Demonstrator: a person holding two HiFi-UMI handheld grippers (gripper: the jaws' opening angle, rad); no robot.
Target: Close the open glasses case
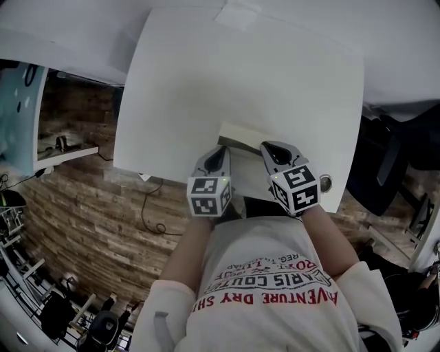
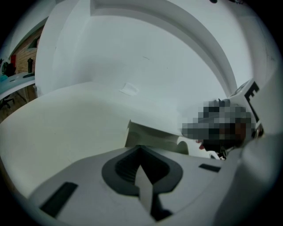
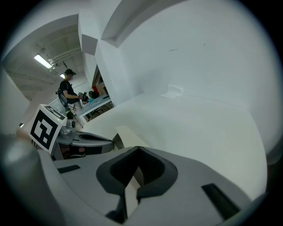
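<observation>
A cream glasses case lies at the near edge of the white table, with its lid standing open. My left gripper sits just left of it and my right gripper just right, both shut with nothing held. In the left gripper view the case is right beyond the closed left gripper. In the right gripper view the case lies ahead and left of the right gripper, and the left gripper shows beyond it.
A small pale patch is stuck on the table's far side. A dark chair stands to the right of the table, and a small round object sits at the near right corner. A person stands far off.
</observation>
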